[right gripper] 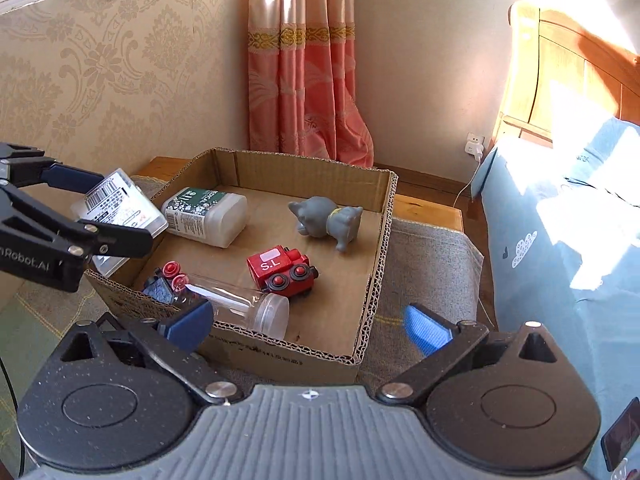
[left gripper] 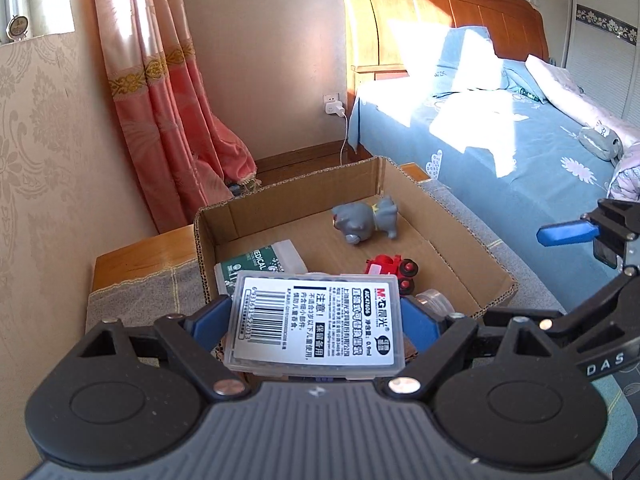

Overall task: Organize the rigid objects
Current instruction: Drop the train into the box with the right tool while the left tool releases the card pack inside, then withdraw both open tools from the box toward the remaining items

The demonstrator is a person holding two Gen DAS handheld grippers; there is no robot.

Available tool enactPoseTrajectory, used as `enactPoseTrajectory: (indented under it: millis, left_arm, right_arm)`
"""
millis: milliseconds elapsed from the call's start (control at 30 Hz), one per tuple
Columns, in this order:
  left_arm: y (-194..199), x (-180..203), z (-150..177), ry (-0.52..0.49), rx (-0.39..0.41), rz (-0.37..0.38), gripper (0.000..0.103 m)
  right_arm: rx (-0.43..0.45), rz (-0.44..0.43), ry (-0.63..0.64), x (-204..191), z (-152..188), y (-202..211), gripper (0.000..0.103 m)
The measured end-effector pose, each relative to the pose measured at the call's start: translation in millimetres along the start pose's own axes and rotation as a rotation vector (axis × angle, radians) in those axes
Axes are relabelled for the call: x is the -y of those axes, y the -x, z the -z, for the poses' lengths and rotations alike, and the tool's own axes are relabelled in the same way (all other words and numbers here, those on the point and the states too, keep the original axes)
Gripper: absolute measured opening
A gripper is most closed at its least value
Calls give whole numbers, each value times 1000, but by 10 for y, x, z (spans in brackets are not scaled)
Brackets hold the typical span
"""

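My left gripper point(left gripper: 316, 316) is shut on a clear plastic case with a barcode label point(left gripper: 316, 320) and holds it above the near left edge of an open cardboard box point(left gripper: 312, 184). The case also shows in the right wrist view point(right gripper: 120, 204). In the box point(right gripper: 372, 248) lie a grey cat figure point(right gripper: 324, 220), a red toy train point(right gripper: 280, 270), a white bottle with a green label point(right gripper: 206, 216), a clear tube point(right gripper: 240, 306) and a small blue toy car with red wheels point(right gripper: 164, 282). My right gripper point(right gripper: 308, 328) is open and empty just in front of the box.
The box stands on a grey cloth point(right gripper: 428, 260) over a low wooden cabinet point(left gripper: 140, 256). A bed with a blue sheet point(left gripper: 500, 136) is at the right. A pink curtain point(right gripper: 304, 80) and a wall socket with a charger point(right gripper: 474, 148) are behind.
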State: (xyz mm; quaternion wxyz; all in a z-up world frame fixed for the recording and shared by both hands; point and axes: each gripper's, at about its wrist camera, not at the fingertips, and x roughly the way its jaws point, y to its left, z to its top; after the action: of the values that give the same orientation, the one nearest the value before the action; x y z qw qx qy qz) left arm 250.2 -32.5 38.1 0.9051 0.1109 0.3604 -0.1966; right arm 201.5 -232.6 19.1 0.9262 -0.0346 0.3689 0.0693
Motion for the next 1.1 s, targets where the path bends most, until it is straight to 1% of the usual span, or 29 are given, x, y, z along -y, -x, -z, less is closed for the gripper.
enactPoseTrajectory:
  millis: [133,267,367,433,500,567,733,867,967,1100]
  left_arm:
    - [-213,17,-243,-21,-19,-11,89]
    - [-513,-49,-441,-10,-48,-64,89]
    - [-728,-172,-531,35,-69,-104,90]
    - [-805,-268,-559,82,-60,-131,93]
    - [-828,-334,-557,111,-69,-149,93]
    - [-789,-360,-536,114,-63,-153,93]
    - [-604,-348,-480,77,-50,-162,93]
    - [-409,-356,-414,81,-28,-160,94]
    - [-235,-349,-320,95,-14,-154,97]
    - [-6,-296,-141,101,-5,-147,98]
  right_arm:
    - [16,12,-21,17,98,102,103]
    - [27,9,-38,49,136,152,103]
    - [26,4,-46,78,143,149,103]
    - [23,5,-45,81,150,142,103]
    - [20,5,-49,73,152,134,103]
    - [22,-4,-55,58,158,142,103]
    - [21,-20,-56,-8,151,163,103]
    - [26,-25,-43,-93,141,217,103]
    - [31,-24,-40,-144,160,266,103]
    - [22,-28,-44,-186,230,291,103]
